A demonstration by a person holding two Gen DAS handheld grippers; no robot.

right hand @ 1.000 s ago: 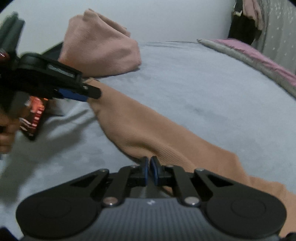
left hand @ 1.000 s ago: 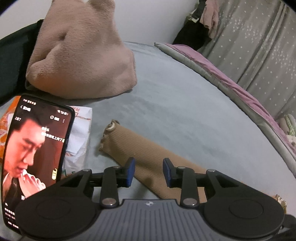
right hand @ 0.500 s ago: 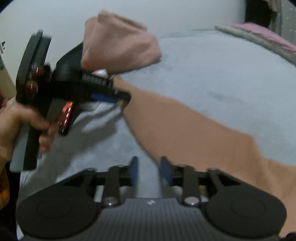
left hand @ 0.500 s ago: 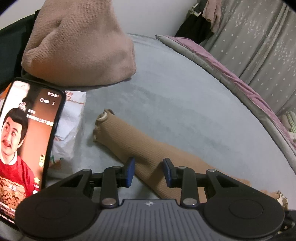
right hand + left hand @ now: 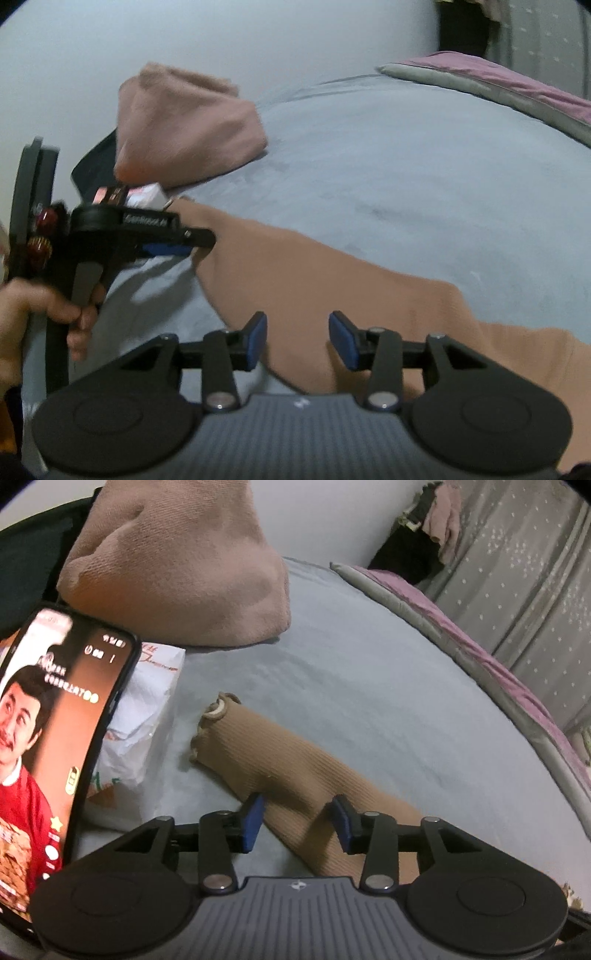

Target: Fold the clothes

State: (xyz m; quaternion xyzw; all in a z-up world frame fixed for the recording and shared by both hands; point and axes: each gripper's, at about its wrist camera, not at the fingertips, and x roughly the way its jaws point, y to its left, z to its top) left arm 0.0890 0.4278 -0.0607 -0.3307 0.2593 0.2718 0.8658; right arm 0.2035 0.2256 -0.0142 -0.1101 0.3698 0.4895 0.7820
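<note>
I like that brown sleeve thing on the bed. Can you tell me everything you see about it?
The tan ribbed sleeve looks like soft stretchy knit. It lies flat and slanted on the grey bed cover. Its frilly cuff points toward a white bag. The left gripper is open astride it, and the right gripper is open over the wider part.

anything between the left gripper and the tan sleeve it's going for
Nothing visible does. The left gripper is open with the tan ribbed sleeve lying directly between and ahead of its fingers. The phone and the white bag sit off to its left, clear of the path.
</note>
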